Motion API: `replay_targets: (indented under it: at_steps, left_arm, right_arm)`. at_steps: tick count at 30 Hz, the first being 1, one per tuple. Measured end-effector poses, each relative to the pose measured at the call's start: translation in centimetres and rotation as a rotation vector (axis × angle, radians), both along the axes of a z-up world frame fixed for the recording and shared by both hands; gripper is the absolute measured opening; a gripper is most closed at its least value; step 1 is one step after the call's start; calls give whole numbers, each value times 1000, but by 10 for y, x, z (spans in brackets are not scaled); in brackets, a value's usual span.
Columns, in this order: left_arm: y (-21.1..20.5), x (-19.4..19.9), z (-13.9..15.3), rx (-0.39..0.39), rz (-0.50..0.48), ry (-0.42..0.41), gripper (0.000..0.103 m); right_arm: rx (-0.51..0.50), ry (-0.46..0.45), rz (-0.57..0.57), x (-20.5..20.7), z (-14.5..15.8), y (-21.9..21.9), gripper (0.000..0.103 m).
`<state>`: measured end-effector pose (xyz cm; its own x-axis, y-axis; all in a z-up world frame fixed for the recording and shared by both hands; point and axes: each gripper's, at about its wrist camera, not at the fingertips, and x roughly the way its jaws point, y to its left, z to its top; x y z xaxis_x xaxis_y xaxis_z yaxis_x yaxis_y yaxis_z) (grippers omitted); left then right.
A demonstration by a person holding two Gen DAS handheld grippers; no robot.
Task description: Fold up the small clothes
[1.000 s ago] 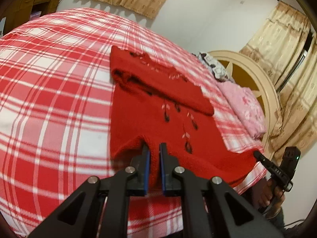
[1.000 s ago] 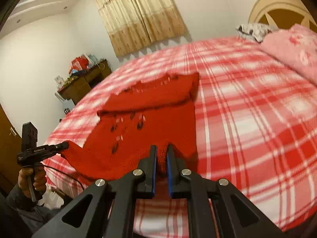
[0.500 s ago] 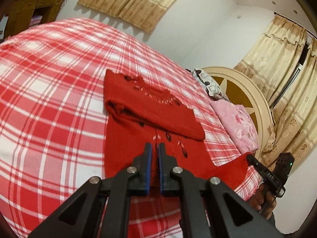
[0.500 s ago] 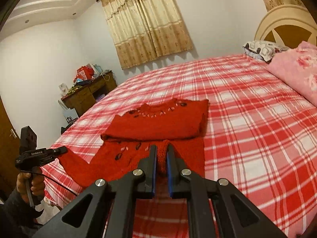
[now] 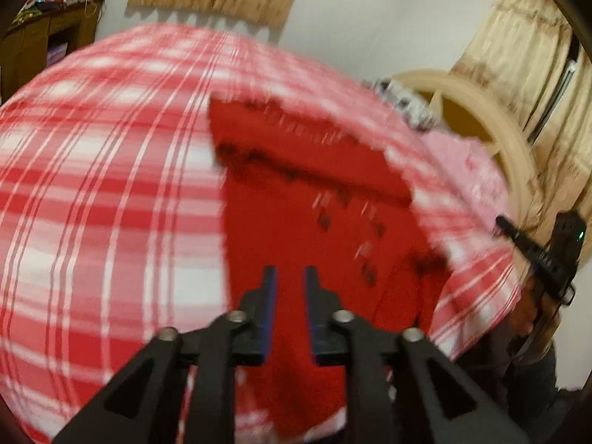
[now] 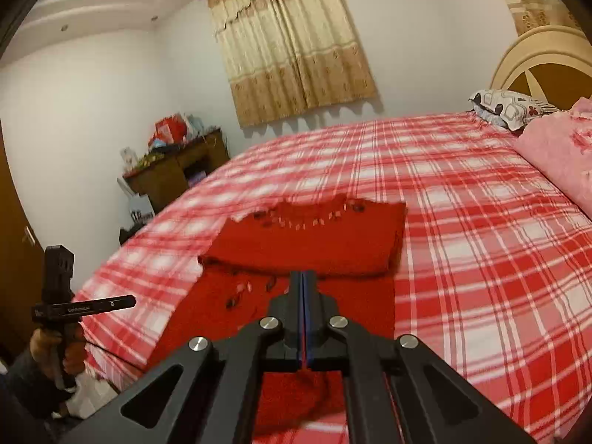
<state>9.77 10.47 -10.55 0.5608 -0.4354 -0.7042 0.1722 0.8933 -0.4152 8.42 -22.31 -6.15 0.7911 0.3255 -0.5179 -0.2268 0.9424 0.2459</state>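
Item: red knitted sweater (image 6: 303, 244), spread on the plaid bed (image 6: 481, 259) ahead of both sets of fingers, upper part already folded over. Judged soft, light, limp; best taken at the hem corners. Left gripper (image 5: 289, 277): fingers parted, nothing between. Right gripper (image 6: 302, 281): fingers pressed together on red knit. The left view is motion-blurred; the near hem is hidden.
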Motion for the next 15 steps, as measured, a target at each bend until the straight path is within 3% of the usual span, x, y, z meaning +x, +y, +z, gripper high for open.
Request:
replay_targets:
  at_steps: [2,4,5,9,13,15]
  left_arm:
    - [5,-13,-18,-9,6,61,36]
    - [5,-21,-31,-27,-2,113,42]
    - [4,-25,-40,-41,-5,143,42]
    - [-6,-32,-66,-77,-16,236,42]
    - [-15,-35,-62,-59,-33,229,43]
    - [-15,-35,-64,-78,-34,239,43]
  right_arm:
    - [2,70,21,-2,-18,-2,4]
    - [-17,94,1,-5,-31,-5,34]
    - [-18,111,-7,-5,-39,-9,58]
    - [-5,161,-33,3,-55,-17,61]
    - [-16,151,-32,10,-59,-16,61]
    - [-84,136,-47,15,-60,-13,61]
